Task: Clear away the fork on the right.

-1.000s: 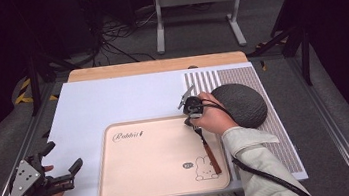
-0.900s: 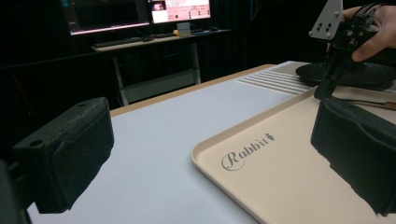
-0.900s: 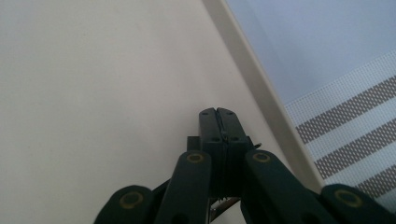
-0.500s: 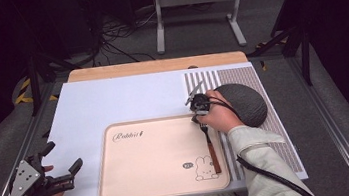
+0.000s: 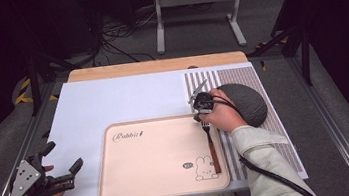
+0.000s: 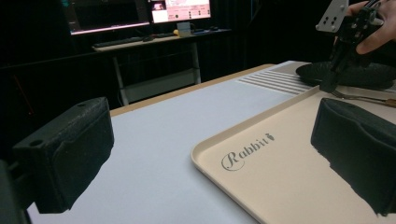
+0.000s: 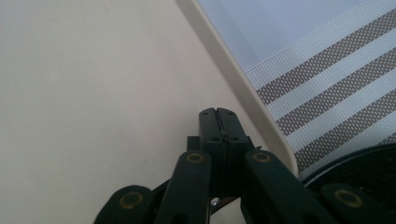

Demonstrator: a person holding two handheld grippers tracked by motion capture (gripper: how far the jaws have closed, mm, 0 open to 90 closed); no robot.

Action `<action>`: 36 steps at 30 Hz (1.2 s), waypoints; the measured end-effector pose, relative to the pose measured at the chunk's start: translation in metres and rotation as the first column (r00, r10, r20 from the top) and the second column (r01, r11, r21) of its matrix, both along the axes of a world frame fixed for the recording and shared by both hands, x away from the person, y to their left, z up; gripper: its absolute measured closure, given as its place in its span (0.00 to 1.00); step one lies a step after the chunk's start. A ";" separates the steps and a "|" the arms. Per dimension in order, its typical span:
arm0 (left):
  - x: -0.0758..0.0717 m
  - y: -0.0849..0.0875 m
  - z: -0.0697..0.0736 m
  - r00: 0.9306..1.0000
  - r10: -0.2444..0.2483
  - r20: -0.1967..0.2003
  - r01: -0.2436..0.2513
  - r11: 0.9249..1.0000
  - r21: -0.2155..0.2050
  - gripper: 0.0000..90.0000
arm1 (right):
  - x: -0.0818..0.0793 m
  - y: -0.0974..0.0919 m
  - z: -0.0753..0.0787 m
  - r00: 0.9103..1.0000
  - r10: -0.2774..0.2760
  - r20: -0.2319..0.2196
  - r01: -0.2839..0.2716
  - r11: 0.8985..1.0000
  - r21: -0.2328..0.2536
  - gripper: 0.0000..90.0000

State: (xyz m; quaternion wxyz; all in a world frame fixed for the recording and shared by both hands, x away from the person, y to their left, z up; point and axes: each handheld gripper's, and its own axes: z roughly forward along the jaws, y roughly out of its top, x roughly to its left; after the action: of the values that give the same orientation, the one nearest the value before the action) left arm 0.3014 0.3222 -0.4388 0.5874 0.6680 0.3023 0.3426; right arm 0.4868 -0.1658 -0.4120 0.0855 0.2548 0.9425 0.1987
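A dark plate is lying on a striped mat at the table's right, the mat resting on a white sheet. A wooden board is showing behind the sheet. Monitors are glowing above a desk; cables are trailing over the floor.

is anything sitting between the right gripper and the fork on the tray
Nothing visible does. The right gripper, jaws shut, is already down at the head of the fork, which lies along the right edge of the tray. The dark plate sits off to the right, out of the way.
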 end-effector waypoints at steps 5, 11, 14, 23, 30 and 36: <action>0.000 -0.001 0.000 1.000 -0.002 -0.001 0.002 1.000 0.004 0.00 | -0.005 -0.003 0.017 0.999 0.008 0.035 -0.011 0.997 0.083 1.00; 0.000 -0.001 0.000 1.000 -0.004 -0.003 0.004 1.000 0.003 0.00 | -0.020 -0.011 0.040 0.996 0.028 0.086 -0.040 0.989 0.141 0.94; 0.002 -0.002 0.001 1.000 -0.010 0.000 0.010 1.000 -0.003 0.00 | -0.031 -0.018 0.051 0.992 0.024 0.126 -0.046 0.984 0.175 0.86; 0.003 -0.004 0.001 1.000 -0.014 -0.004 0.014 1.000 0.002 0.00 | -0.065 -0.053 0.064 0.973 -0.036 0.229 -0.028 0.962 0.270 0.45; 0.004 -0.006 0.000 1.000 -0.013 -0.007 0.013 1.000 0.003 0.00 | -0.084 -0.080 0.069 0.949 -0.090 0.303 -0.027 0.932 0.361 0.25; 0.004 -0.005 0.000 1.000 -0.013 -0.009 0.013 1.000 0.003 0.00 | -0.101 -0.110 0.069 0.923 -0.159 0.351 -0.014 0.896 0.444 0.16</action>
State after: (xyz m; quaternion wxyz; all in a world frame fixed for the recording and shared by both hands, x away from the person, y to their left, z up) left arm 0.3051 0.3169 -0.4388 0.5872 0.6725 0.2999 0.3362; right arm 0.3857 -0.2761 -0.3432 0.2136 0.2599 0.8287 0.4473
